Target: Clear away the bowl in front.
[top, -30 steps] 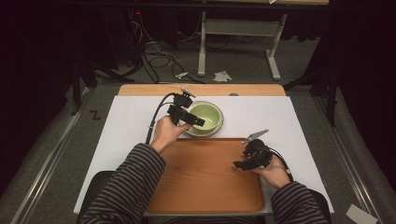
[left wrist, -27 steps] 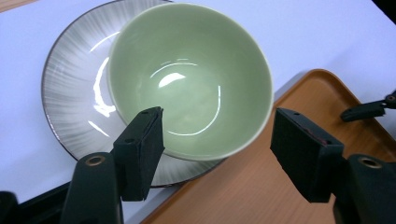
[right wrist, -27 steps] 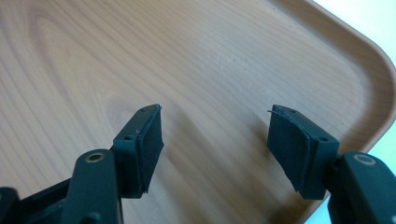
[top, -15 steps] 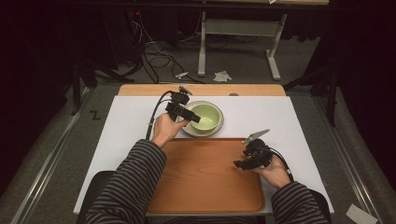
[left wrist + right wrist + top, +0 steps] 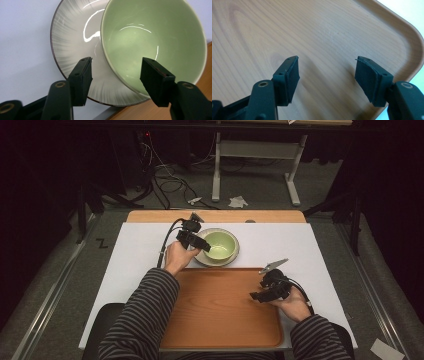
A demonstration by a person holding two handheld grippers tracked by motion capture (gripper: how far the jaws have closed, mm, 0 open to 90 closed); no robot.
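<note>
Nearest to me, my right gripper [image 5: 256, 295] hangs just above the right part of the flat rectangular wooden tray [image 5: 215, 320], its jaws spread wide with nothing between them; in the right gripper view I see bare wood grain and the tray's rounded corner beyond the pads [image 5: 292, 75]. The tray carries nothing yet, so I judge the loading has not begun. Farther out, past the tray's far edge, my left gripper [image 5: 204, 246] is at the pale green glazed ceramic bowl [image 5: 220, 245], which sits on the grey streaked dark-rimmed ceramic plate [image 5: 200, 258]; both rest on the white desk [image 5: 130, 250] just beyond the tray. The left gripper view shows the bowl's near wall running between the jaws, one pad [image 5: 83, 75] outside over the plate, the other inside the bowl. The jaws have just been closing around that rim, yet I still see a gap on the outer side, so I read the grip as not yet made. As I judge it, the reach is done; what is left is to close on the rim, lift the bowl, and presumably bring it to the tray, with the plate likely to follow.
</note>
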